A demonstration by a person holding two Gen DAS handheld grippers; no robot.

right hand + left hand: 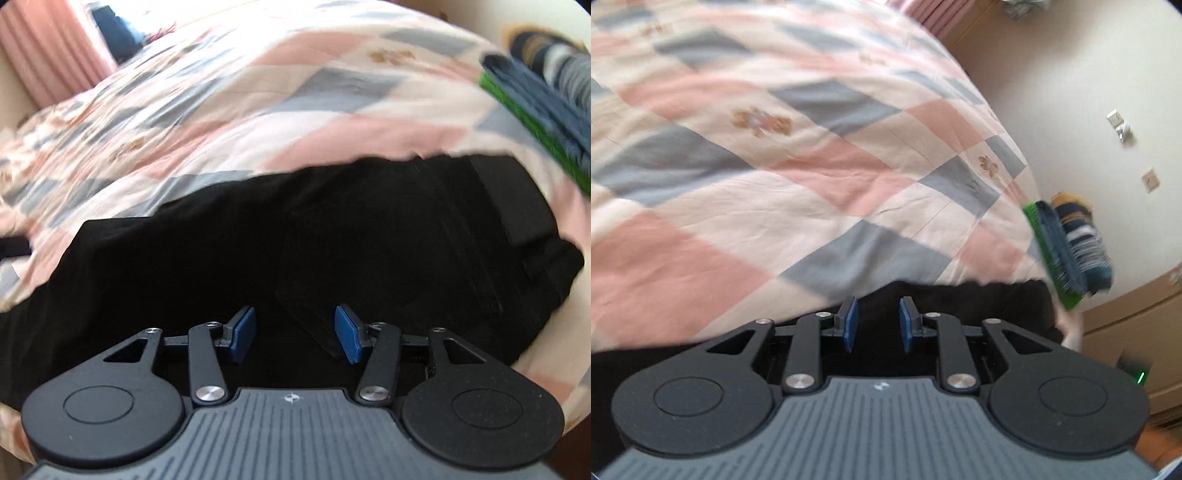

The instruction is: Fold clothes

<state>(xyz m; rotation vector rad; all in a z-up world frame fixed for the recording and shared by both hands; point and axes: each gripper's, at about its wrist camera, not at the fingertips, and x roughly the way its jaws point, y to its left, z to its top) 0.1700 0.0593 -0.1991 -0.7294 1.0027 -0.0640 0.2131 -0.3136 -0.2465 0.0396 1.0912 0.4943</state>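
A pair of black trousers [295,236] lay flat on a bed, on top of a checked quilt [783,177] with pink, grey and cream squares and little brown bear pictures. The right gripper [295,334] hung just above the trousers, close to a back pocket [325,288] sewn on the dark cloth. Its blue pads [243,332] stood fairly wide apart, with nothing pinched between them. The left gripper [877,325] hung over the edge of the trousers nearest the quilt's open part. Its blue pads were only a little way apart, and nothing was held between them either. Past the trousers, at the far corner of the quilt, sat a small pile of folded clothes [1067,243]. A green piece lay on the quilt side of that pile, then a dark blue piece, then a striped one. Behind the pile was a cream wall [1071,92]. On the other side of the quilt from the pile hung a pink curtain [51,48]. Both pictures were blurry, so small things on the trousers were hard to see.
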